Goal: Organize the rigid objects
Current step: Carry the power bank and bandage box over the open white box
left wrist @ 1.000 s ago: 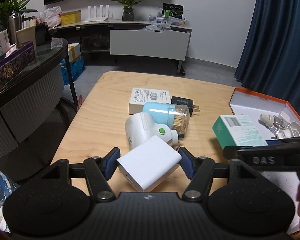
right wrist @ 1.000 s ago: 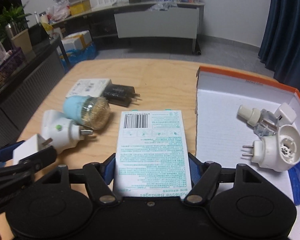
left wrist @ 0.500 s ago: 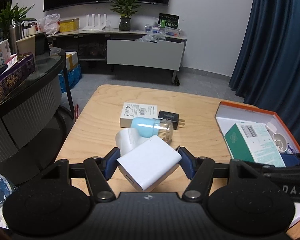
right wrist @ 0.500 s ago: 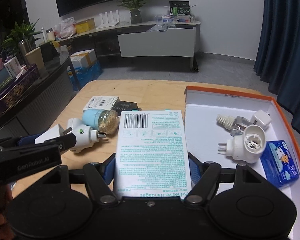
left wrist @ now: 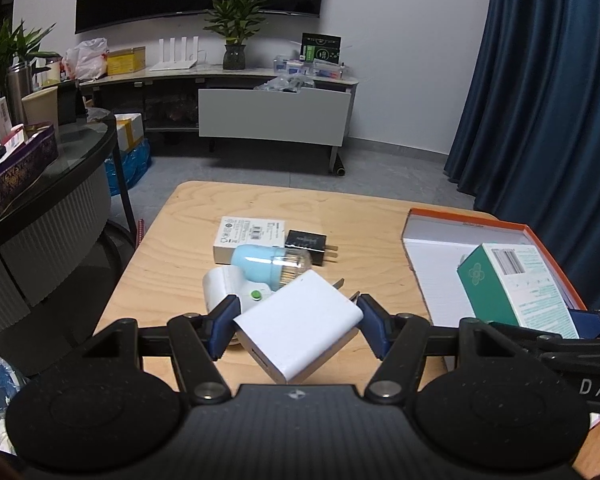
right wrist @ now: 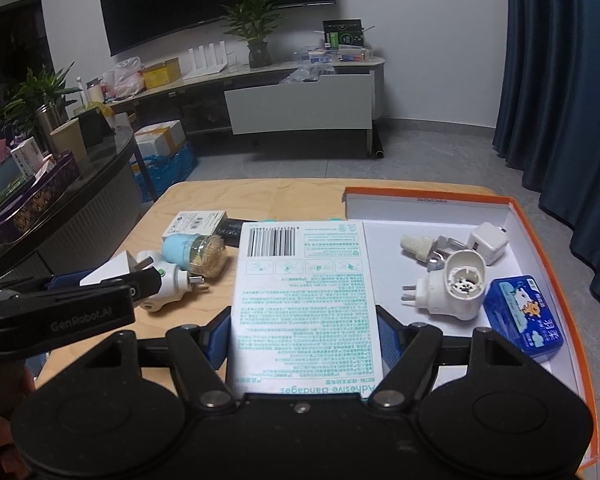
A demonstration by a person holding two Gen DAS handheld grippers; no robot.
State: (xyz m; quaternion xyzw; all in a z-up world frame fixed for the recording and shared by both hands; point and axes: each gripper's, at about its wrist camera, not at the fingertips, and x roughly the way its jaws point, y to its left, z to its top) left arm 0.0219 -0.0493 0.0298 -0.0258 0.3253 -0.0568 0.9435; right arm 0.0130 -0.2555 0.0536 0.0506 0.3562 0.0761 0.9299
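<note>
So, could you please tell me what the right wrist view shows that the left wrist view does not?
Only the right wrist view shows the tray's contents: a blue tin, a white plug-in unit, a small white cube charger and a refill bottle. Only the left wrist view shows the left tongs closed on a white charger. Both show the orange tray, the bandage box in the right tongs, and the blue jar on the table.
</note>
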